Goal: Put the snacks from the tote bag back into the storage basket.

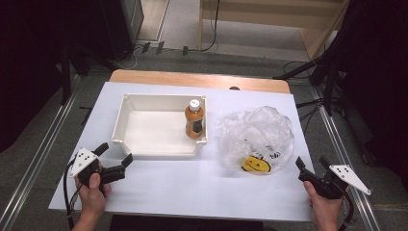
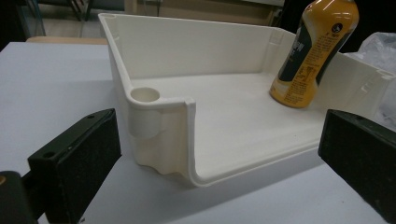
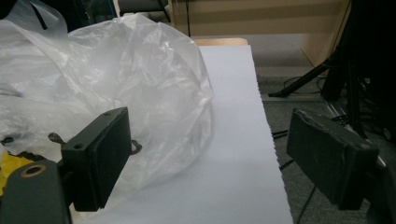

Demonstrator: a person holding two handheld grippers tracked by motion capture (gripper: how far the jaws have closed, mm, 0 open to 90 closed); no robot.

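A white plastic tub sits on the white table, with an orange drink bottle standing upright in its right end. A crumpled clear plastic bag with a yellow smiley print lies right of the tub. My left gripper is open, empty, just off the tub's near left corner; the bottle stands beyond its jaws. My right gripper is open and empty at the table's right edge, beside the bag.
The white table sheet has free room along the front between both hands. A wooden table edge runs at the back. Cables and dark stands lie on the floor around the table.
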